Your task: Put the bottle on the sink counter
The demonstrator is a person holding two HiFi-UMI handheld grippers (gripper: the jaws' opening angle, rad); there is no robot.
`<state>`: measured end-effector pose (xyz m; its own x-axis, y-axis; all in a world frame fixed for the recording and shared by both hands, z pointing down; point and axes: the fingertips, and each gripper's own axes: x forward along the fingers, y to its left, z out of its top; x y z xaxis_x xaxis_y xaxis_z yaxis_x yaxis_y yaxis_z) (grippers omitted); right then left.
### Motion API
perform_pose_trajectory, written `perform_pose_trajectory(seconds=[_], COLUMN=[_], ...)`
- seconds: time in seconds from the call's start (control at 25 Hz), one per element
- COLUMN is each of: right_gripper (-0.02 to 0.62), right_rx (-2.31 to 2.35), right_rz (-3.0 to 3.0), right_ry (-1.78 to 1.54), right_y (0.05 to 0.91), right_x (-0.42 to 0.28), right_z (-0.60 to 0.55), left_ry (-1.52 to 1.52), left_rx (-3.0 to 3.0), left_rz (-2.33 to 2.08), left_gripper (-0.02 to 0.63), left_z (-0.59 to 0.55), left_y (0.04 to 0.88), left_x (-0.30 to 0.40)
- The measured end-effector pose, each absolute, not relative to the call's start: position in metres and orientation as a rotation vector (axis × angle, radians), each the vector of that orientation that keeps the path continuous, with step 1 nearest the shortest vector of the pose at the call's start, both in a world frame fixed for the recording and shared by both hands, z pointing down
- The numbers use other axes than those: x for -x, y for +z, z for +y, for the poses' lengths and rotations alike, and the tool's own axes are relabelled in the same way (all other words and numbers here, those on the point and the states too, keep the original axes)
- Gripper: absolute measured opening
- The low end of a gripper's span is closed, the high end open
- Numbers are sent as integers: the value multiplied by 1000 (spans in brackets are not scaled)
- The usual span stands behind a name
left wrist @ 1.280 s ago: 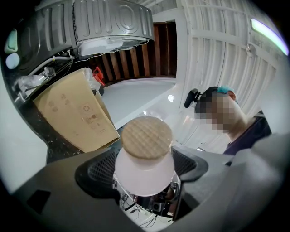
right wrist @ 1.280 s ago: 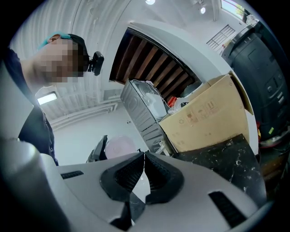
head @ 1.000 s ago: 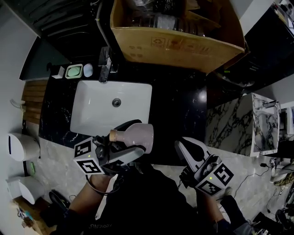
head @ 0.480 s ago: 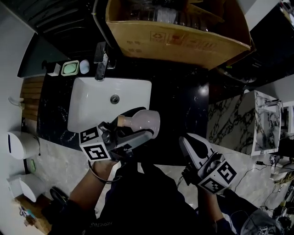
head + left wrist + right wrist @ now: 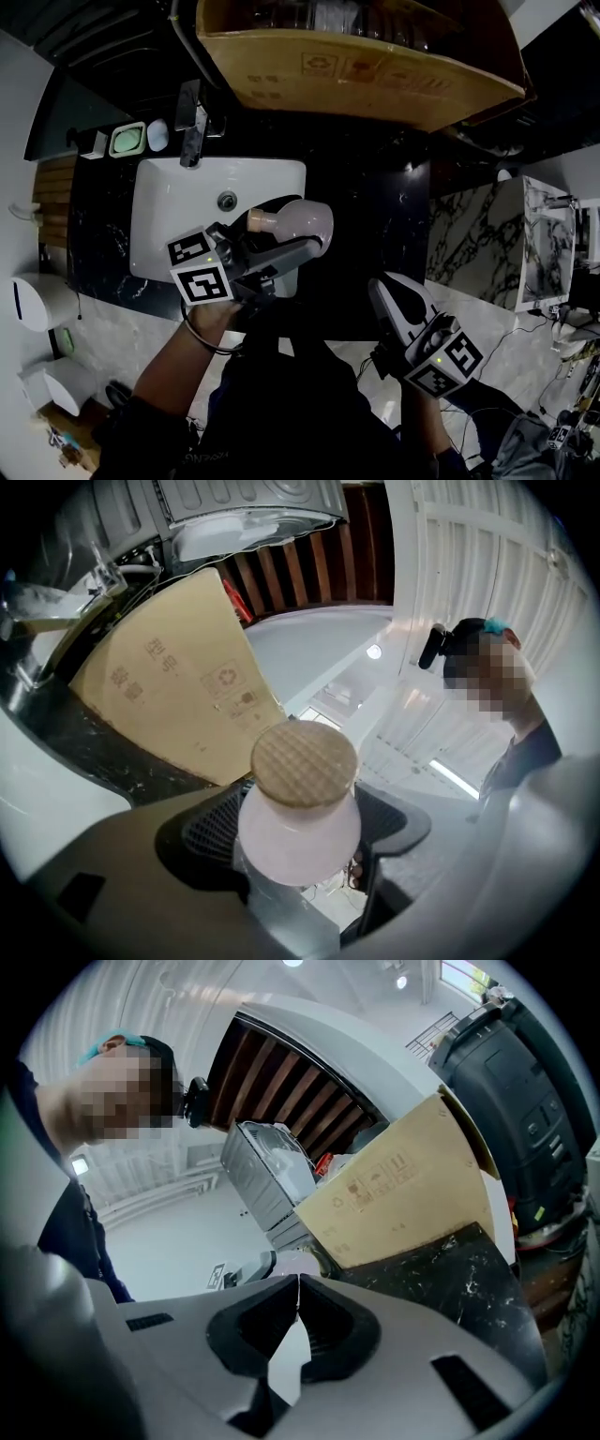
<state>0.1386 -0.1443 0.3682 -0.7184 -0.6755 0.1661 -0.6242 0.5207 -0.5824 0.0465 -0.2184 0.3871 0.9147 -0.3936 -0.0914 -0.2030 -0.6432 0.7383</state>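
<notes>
Fingers (image 5: pixel 214 829) of left gripper (image 5: pixel 298 246) clamped on pink bottle (image 5: pixel 298 223), held sideways over the right rim of the sink (image 5: pixel 159 234). Right gripper (image 5: pixel 294 1326) pinched together, empty. Risk: if let go here, the bottle likely rolls into the sink and misses the black bench (image 5: pixel 375 216).

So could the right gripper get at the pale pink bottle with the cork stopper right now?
Probably yes. The pink bottle, clamped sideways in the left gripper, has its base toward the right gripper, with nothing between them. That gripper's jaws are shut, and would have to open first.
</notes>
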Motion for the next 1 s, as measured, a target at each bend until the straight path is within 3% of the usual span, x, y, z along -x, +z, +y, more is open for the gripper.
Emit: perform_pose_trajectory(seconds=[1.0], right_gripper=[26], right_rx=[1258], right_rz=[2581], right_ry=[-1019], right_y=[388], right_x=[-153], right_z=[-165], left_ry=[168], left_rx=[-2435], left_rz=[-407], left_gripper=[382], left_z=[-280], left_y=[468], left_x=[-96])
